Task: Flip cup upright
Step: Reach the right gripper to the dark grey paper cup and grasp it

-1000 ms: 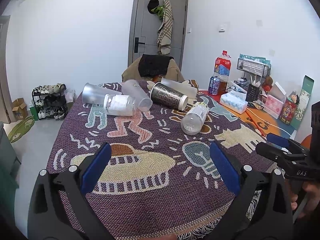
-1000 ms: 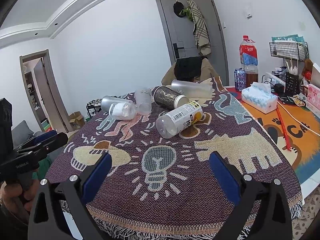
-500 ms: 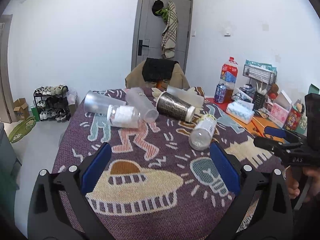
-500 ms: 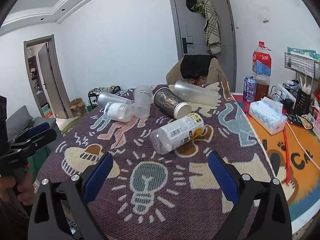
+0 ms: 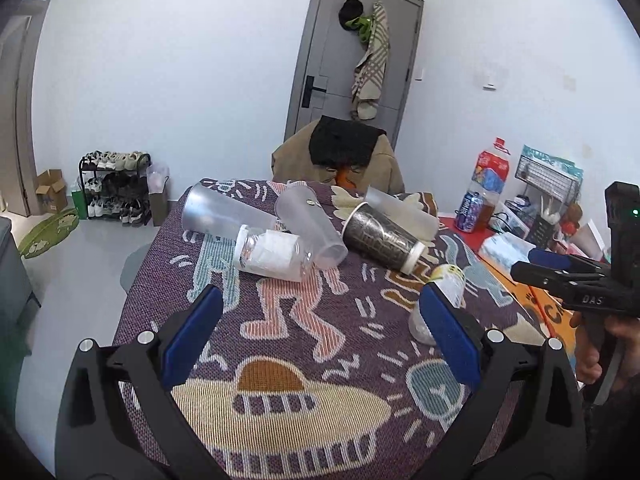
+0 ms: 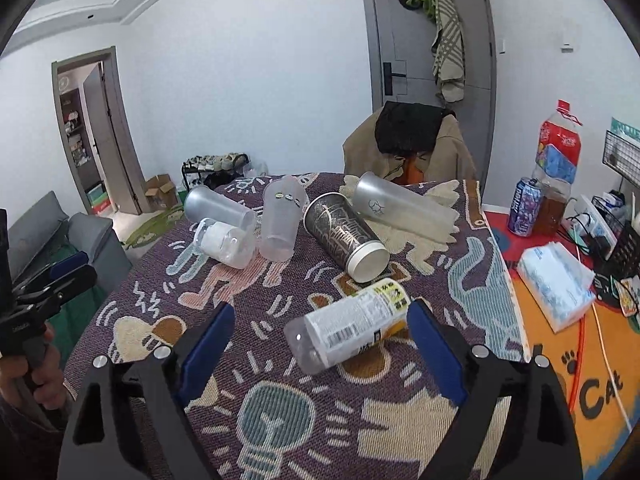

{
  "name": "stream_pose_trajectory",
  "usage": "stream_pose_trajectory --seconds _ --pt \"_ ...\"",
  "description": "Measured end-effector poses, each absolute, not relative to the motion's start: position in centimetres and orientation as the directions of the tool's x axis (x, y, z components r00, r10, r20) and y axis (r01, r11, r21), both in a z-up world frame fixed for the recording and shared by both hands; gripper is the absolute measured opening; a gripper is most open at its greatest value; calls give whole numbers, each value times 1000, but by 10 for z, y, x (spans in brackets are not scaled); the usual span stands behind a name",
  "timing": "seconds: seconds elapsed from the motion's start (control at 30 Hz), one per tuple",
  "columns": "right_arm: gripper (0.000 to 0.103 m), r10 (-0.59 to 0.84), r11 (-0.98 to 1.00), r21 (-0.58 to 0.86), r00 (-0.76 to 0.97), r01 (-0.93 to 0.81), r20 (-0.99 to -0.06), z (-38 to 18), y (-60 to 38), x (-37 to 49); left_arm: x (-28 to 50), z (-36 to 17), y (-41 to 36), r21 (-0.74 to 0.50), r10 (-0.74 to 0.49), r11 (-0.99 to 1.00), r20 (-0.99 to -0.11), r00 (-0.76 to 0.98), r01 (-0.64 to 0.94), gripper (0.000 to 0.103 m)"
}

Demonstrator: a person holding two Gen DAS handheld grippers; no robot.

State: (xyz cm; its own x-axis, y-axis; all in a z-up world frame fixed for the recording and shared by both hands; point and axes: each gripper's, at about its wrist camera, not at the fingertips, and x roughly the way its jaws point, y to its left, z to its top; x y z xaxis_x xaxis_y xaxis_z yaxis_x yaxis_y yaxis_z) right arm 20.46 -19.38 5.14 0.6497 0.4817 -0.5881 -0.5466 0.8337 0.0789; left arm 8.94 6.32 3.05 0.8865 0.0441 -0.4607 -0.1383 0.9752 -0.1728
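Several cups and bottles lie on their sides on the patterned cloth (image 5: 304,344). A dark patterned cup (image 5: 380,242) (image 6: 346,234) lies in the middle. A clear labelled bottle (image 6: 348,326) (image 5: 442,292) lies nearest, just ahead of my open right gripper (image 6: 320,344). A clear jar (image 5: 274,254) (image 6: 224,240), a frosted cup (image 5: 310,224) (image 6: 280,220) and a grey tumbler (image 5: 224,210) (image 6: 218,206) lie at the left. Another frosted tumbler (image 6: 404,208) lies at the back. My left gripper (image 5: 316,340) is open and empty above the cloth.
A chair (image 6: 408,148) draped with clothes stands behind the table. A tissue pack (image 6: 554,280), a drink can (image 6: 524,206), a large bottle (image 6: 558,164) and a wire basket sit on the orange mat (image 6: 568,380) at the right. A shoe rack (image 5: 114,186) stands on the floor at the left.
Both grippers have moved forward over the table toward the cups. The labelled bottle now lies close to the right gripper's fingers. Both stay open.
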Motion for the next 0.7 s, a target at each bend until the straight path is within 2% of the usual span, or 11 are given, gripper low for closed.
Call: stream_pose_trajectory --seconds 0.23,0.33,0.7 --pt "88 451 841 73 620 -537 -642 43 -172 261 116 32 77 -197 58 965 -486 872 -173 98" --pt "96 425 844 48 610 -535 -669 37 -158 284 129 32 84 -205 65 960 -503 862 -192 98" --pt "95 319 832 -41 537 -554 -781 -2 -92 370 193 10 115 -286 62 912 -614 786 -295 98"
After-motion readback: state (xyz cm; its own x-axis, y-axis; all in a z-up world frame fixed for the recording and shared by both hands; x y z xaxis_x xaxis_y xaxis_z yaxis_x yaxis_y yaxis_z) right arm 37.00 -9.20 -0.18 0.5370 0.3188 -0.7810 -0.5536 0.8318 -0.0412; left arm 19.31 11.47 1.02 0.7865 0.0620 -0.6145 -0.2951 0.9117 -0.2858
